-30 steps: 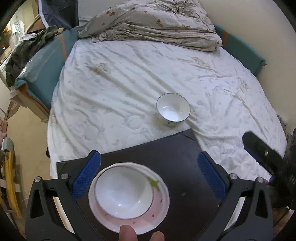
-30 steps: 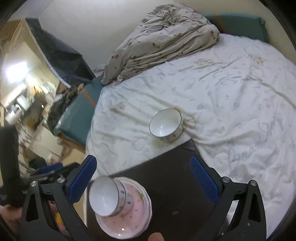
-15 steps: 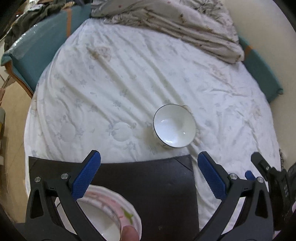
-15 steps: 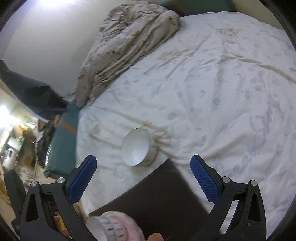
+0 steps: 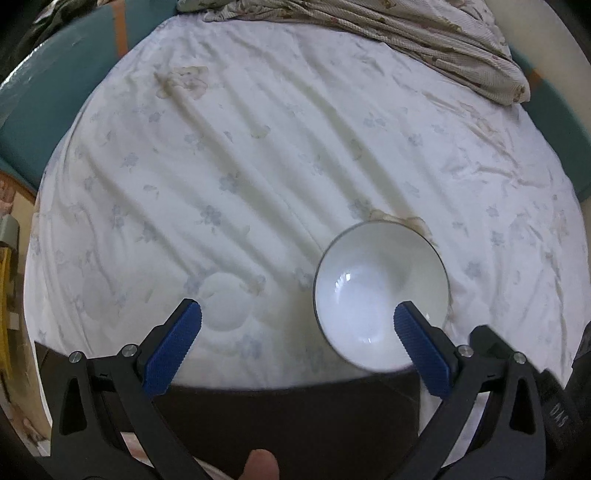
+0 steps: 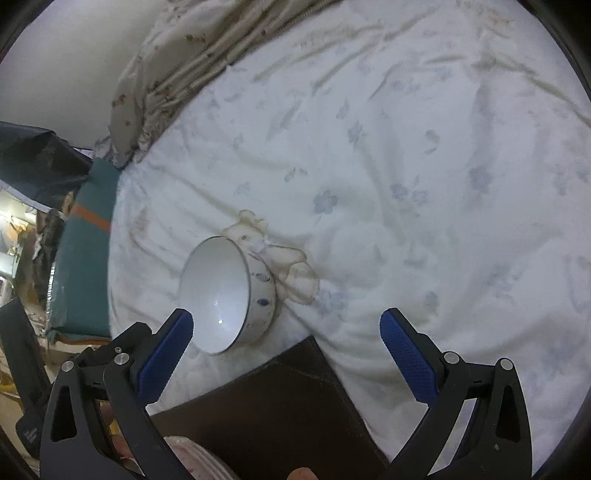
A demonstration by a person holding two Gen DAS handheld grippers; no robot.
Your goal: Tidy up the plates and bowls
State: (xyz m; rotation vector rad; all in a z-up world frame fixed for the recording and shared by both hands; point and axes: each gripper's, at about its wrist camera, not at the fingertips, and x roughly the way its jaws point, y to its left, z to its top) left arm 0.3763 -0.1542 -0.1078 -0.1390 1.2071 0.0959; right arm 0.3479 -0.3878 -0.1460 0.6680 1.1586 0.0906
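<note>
- A round white glazed ceramic bowl with a thin dark rim [image 5: 380, 295] sits on a wrinkled white bedsheet printed with pale blue flowers [image 5: 258, 155], just beyond the edge of a dark brown flat board [image 5: 288, 417].
- In the right wrist view the same bowl [image 6: 225, 295] shows small blue marks on its outer wall and leans toward the camera; it rests beside a yellowish stain in the sheet [image 6: 291, 269].
- The left gripper [image 5: 295, 347] has its jaws spread wide, holding nothing; its textured blue pads [image 5: 173, 347] sit on black plastic fingers, and the right-hand pad overlaps the bowl's rim in the picture. Contact cannot be told.
- The right gripper [image 6: 288, 350] is likewise spread wide and empty, its left blue pad [image 6: 164, 358] just in front of the bowl.
- The scalloped edge of a pink plate stack [image 6: 199, 458] shows on the board's near corner.
- A crumpled beige patterned blanket [image 5: 424, 33] lies at the far end of the bed.
</note>
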